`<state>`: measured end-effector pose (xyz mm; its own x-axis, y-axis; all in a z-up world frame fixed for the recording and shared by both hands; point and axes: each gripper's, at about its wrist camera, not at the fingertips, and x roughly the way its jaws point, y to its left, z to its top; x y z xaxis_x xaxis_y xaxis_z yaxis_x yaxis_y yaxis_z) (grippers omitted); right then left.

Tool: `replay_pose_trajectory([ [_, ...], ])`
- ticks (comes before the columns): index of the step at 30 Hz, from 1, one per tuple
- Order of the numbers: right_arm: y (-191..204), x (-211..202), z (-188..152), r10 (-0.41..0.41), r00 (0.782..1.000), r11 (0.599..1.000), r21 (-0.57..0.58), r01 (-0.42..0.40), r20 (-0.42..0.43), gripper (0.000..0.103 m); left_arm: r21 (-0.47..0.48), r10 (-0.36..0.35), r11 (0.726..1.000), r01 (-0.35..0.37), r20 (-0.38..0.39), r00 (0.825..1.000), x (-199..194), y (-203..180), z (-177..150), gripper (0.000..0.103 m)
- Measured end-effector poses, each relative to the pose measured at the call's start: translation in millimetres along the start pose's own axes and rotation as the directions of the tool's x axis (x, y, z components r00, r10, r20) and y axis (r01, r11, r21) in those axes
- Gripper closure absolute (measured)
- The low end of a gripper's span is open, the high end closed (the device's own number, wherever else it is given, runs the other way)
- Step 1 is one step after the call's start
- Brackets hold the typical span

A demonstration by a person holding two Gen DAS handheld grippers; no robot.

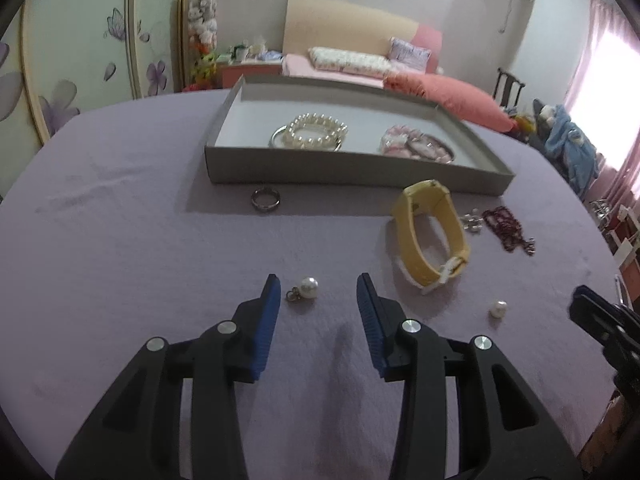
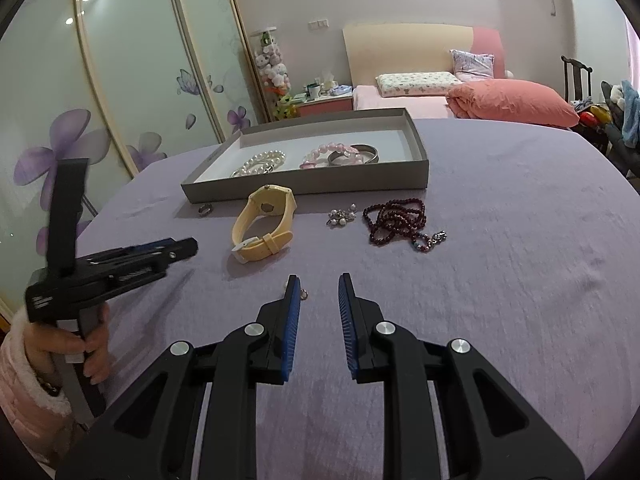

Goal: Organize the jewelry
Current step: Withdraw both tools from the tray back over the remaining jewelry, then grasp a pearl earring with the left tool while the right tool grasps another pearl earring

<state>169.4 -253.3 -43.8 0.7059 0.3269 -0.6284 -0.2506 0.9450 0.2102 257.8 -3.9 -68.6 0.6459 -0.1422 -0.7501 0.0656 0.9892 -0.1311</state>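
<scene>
- The left claw (image 1: 318, 286) is spread, nothing between its pads but air; a pearl earring (image 1: 304, 289) lies on the lilac bench (image 1: 120, 260) just ahead of the tips, nearer the left pad.
- The right claw (image 2: 319, 287) stands narrowly parted and pinches nothing. A small metal loop (image 2: 304, 294) shows just off its left pad; I cannot tell what it belongs to.
- A second loose pearl (image 1: 498, 309) sits at about 4 o'clock from the first one.
- The grey tray (image 1: 360, 168) lies at 12 o'clock across the bench, with a pearl bracelet (image 1: 316, 134) and a pink bead bracelet (image 1: 416, 144) inside.
- Outside the tray: a ring (image 1: 265, 199) against its front wall, a yellow watch (image 1: 430, 232), a silver cluster (image 1: 471, 219) and a dark red bead necklace (image 1: 508, 228) at 3 o'clock from the watch.
- Judged step: closing on the pearl earring to carry it to the tray.
- Risk: the pearl is round and smooth, so pads closing off-centre could squirt it forward or send it rolling.
- Risk: the earring sits off to the left of the gap, so one pad may nudge it first and shove it aside.
- Risk: pads coming down too steeply could pinch the bench's cloth along with the hook.
- Risk: both claws work near each other at the bench's near edge, so they could bump.
</scene>
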Motion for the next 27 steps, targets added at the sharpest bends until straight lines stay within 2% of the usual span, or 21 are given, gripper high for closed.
replay_pose_trajectory([
  [3, -0.6, 0.8, 1.1, 0.007, 1.000, 1.000, 0.002, -0.007, -0.003, 0.082, -0.002, 0.015, 1.000, -0.015, -0.029, 0.999, 8.7, -0.1, 2.1, 0.064],
  [6, 0.1, 2.0, 1.6, 0.013, 1.000, 1.000, 0.004, -0.013, -0.006, 0.082, 0.014, 0.040, 0.999, -0.039, -0.030, 0.999, 10.5, -3.2, 3.4, 0.075],
  [7, 0.7, 2.4, 1.9, 0.015, 1.000, 1.000, 0.004, -0.015, -0.008, 0.082, 0.018, 0.042, 0.999, -0.041, -0.032, 0.999, 11.2, -4.3, 3.4, 0.082],
  [8, 0.7, 3.3, 2.2, 0.016, 1.000, 1.000, 0.005, -0.016, -0.009, 0.082, 0.020, 0.047, 0.999, -0.047, -0.033, 0.998, 11.4, -4.3, 3.3, 0.083],
  [19, 5.6, 11.7, 0.9, 0.029, 0.999, 1.000, 0.003, -0.029, -0.041, 0.082, 0.003, 0.047, 0.999, -0.047, -0.011, 0.999, 5.1, 6.0, 6.3, 0.084],
  [27, 15.8, 36.3, -1.7, 0.018, 0.990, 0.999, -0.036, -0.023, -0.143, 0.082, -0.069, 0.043, 0.997, -0.040, 0.041, 0.998, -11.5, 32.1, 18.0, 0.084],
])
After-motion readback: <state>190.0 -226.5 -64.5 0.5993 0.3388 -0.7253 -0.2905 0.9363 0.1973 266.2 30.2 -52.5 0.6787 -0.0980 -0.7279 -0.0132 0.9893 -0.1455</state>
